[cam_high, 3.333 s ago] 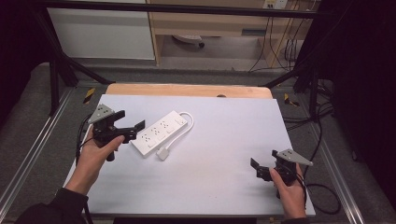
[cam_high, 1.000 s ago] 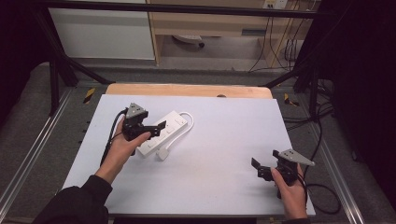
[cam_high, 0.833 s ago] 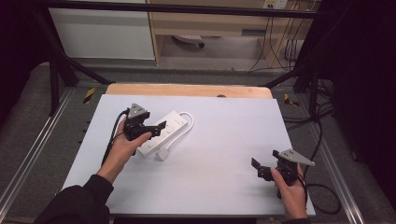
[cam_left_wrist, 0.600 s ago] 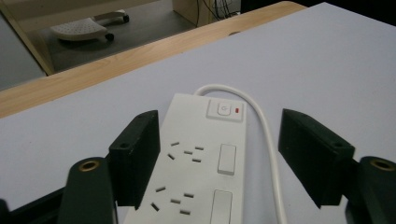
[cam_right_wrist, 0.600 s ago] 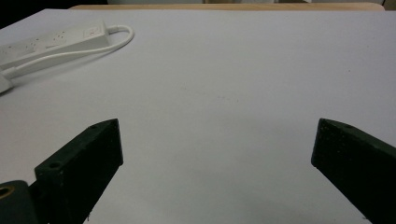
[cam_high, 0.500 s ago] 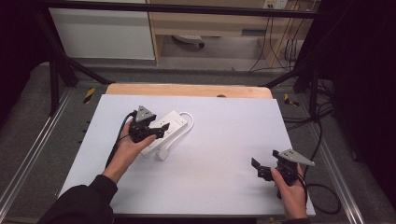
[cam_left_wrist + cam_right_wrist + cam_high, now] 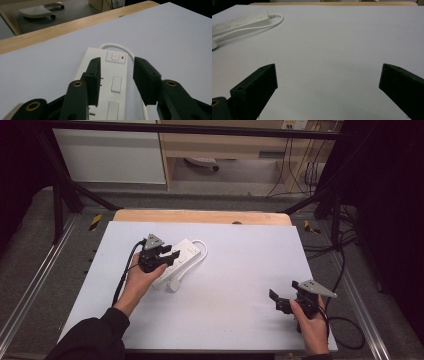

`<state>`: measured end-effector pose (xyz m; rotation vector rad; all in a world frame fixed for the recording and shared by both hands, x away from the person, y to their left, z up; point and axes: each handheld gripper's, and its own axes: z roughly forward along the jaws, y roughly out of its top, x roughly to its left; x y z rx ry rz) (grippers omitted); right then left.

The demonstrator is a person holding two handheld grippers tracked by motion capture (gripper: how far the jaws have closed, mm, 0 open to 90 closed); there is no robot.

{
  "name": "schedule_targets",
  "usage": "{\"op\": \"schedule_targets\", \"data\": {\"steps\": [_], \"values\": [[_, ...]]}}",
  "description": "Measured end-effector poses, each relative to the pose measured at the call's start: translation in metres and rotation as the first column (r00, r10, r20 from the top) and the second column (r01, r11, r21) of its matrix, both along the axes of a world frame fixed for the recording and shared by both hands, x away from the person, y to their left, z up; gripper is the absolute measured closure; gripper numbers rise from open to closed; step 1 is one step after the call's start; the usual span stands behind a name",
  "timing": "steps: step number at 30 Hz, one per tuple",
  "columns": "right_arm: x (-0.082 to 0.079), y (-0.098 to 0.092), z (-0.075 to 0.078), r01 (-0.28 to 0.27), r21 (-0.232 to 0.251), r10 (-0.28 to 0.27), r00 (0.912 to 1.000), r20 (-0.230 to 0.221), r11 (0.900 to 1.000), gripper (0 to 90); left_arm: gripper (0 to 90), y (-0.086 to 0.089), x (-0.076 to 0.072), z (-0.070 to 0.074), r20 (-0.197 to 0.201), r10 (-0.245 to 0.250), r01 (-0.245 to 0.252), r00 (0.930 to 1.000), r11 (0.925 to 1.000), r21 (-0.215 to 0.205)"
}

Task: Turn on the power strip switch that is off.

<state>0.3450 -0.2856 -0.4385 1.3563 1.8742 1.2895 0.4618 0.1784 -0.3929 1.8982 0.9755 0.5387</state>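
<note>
1. The white power strip lay on the table's left half, towards the far edge, set at a slant on the pale sheet. Its switch with the small red light sat at the far end, and its white cord looped out from that end and ran back along the strip's side to the plug near your wrist.
2. Your left gripper hovered right over the strip. Its jaws stood apart, one on each side of the strip's width, and in the left gripper view they did not appear to touch it; you were gripping nothing.
3. Your left hand held that gripper, with its black cable trailing back along your forearm.
4. Your right gripper sat well apart from the strip, near the table's right front corner, held in your right hand. Its jaws were spread wide over bare sheet.
5. A strip of wooden tabletop showed beyond the sheet's far edge.
</note>
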Motion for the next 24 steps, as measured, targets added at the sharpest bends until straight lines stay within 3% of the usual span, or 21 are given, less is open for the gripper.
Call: {"op": "schedule_targets", "data": {"steps": [10,20,24], "values": [[0.000,0.000,0.000,-0.002,-0.002,0.002,1.0000,-0.004,1.000,2.3,71.9,0.000,-0.001,-0.004,-0.017,-0.017,0.017,0.9997,0.9998,-0.002],[0.000,0.000,-0.001,-0.002,-0.001,0.002,1.0000,-0.006,1.000,2.3,86.0,0.009,0.001,-0.017,-0.032,-0.013,0.013,0.9994,0.9999,0.006],[0.000,0.000,-0.001,-0.002,-0.003,0.002,1.0000,-0.006,1.000,2.3,88.9,0.012,0.001,-0.020,-0.041,-0.011,0.010,0.9991,0.9993,-0.037]]}}
